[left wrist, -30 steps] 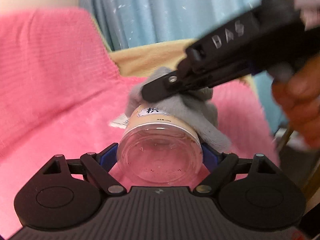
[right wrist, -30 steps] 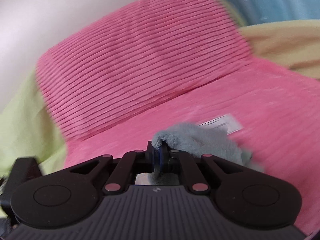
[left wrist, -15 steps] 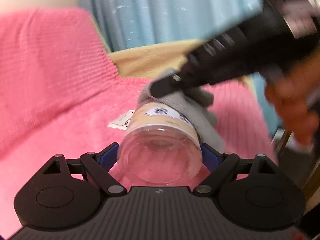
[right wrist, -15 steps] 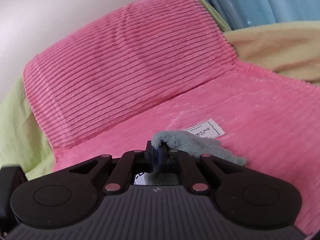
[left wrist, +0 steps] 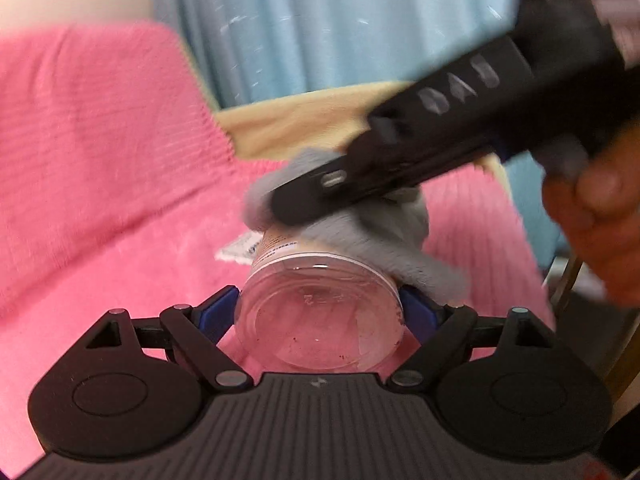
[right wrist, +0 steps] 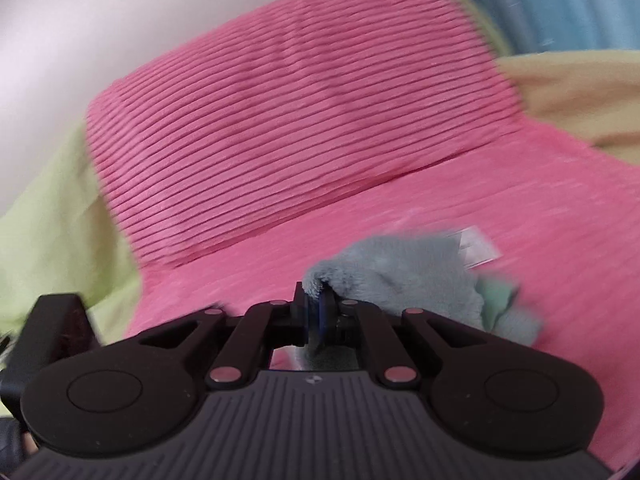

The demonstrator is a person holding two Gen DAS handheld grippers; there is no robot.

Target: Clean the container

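A clear plastic container [left wrist: 320, 320] with a tan label lies on its side, its round base toward the left wrist camera. My left gripper [left wrist: 320, 312] is shut on it, blue pads against both sides. A grey cloth [left wrist: 372, 236] is draped over the container's top and right side. My right gripper [left wrist: 276, 208] comes in from the upper right, shut on that cloth and pressing it onto the container. In the right wrist view the right gripper [right wrist: 316, 312] pinches the grey cloth [right wrist: 404, 280], which trails off to the right. The container is hidden there.
Everything is held above a pink ribbed cushion seat [left wrist: 100, 248] with a matching backrest [right wrist: 280, 120]. A white fabric tag [left wrist: 238, 248] lies on the seat. Tan fabric [left wrist: 296, 120] and a blue curtain [left wrist: 320, 28] are behind. A hand [left wrist: 596, 216] holds the right gripper.
The right gripper has rubbed the cloth back and forth over the container, sliding up and away, then back down toward the left. The container stays held in the left gripper.
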